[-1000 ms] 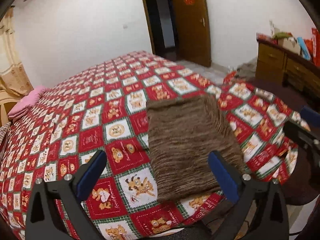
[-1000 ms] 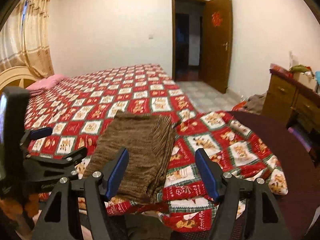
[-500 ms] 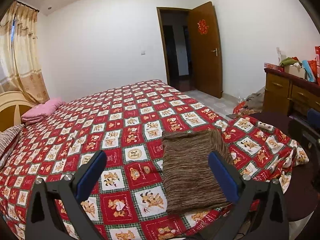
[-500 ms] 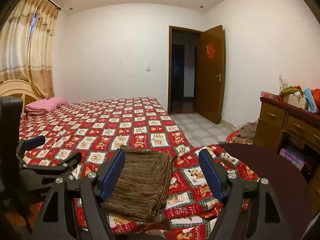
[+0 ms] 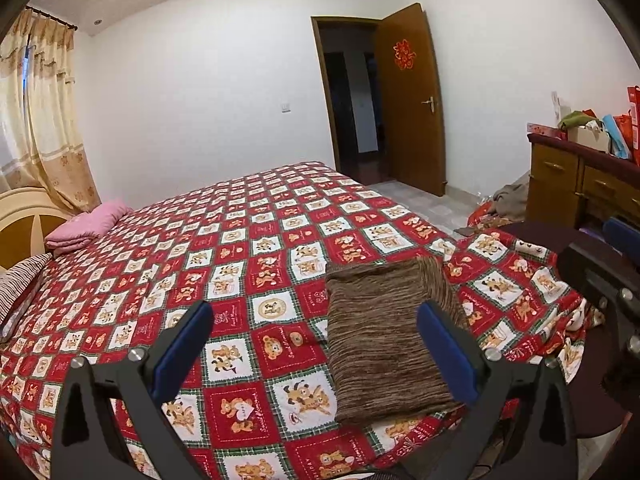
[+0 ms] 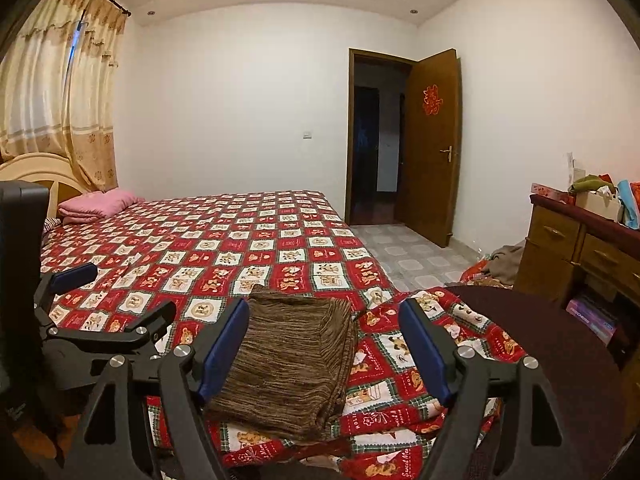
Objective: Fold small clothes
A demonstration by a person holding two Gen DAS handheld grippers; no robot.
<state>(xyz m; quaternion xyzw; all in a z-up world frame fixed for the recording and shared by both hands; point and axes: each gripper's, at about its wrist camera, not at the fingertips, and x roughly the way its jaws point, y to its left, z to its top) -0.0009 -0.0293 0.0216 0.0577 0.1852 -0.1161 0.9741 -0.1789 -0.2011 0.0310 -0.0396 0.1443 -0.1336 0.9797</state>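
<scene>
both grippers, left [image 5: 312,344] and right [image 6: 324,344], hang spread and empty above the cloth [image 6: 288,360], which lies folded at the bed [image 5: 240,240] corner; the fold seems done.

Brown streaked garment [image 5: 386,340], red checked bear-print bedspread [image 5: 240,248], pink pillow [image 5: 86,226]

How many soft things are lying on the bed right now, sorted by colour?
Brown: 1, the folded garment near the bed's close edge.
Pink: 1, the folded bedding by the headboard.
Striped: 1, the pillow at the head end, partly cut off.
Total: 3, all lying on the red patchwork cover.
</scene>
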